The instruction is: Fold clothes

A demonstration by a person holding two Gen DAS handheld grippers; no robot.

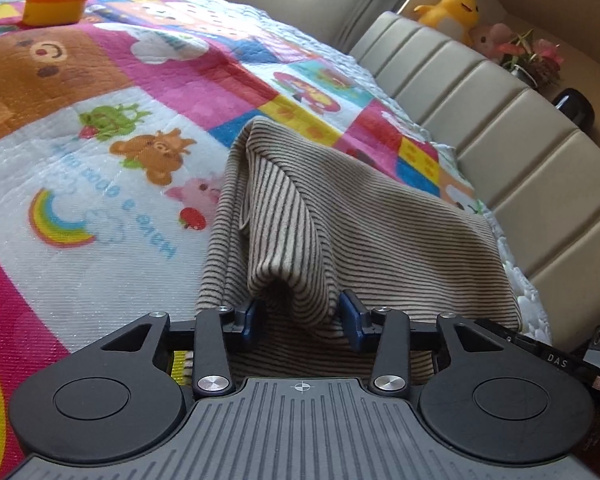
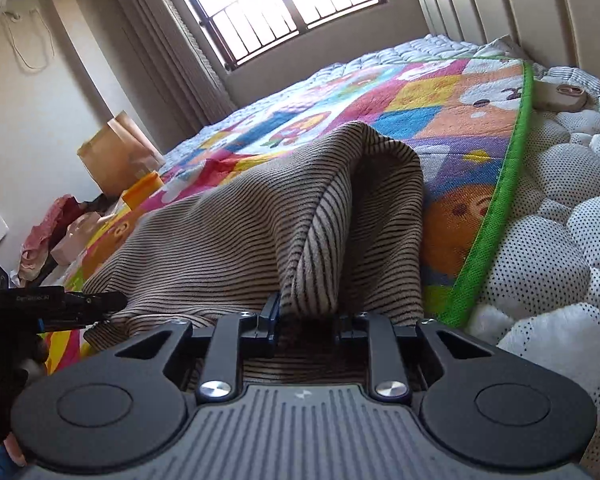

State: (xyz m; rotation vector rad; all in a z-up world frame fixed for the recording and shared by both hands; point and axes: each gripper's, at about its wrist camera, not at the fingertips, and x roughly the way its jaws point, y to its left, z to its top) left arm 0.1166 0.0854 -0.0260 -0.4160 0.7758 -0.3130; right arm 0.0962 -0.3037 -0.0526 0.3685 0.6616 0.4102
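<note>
— The striped garment (image 1: 340,216)?
— Soft, light knit, draped limply on the patterned quilt (image 1: 120,168) of the bed; best held at its edges, by the look of it.

— And the tools?
— Left tool (image 1: 300,316) and right tool (image 2: 306,320), each part-closed, pinch a lifted fold.

1. Open quilt (image 1: 100,208) fills the left and centre of the left wrist view.
2. An orange tub (image 1: 54,4) stands at upper left.
3. The padded headboard (image 1: 500,128) walls the right.
4. The bunched striped garment (image 1: 340,232) blocks the lower centre.
</note>
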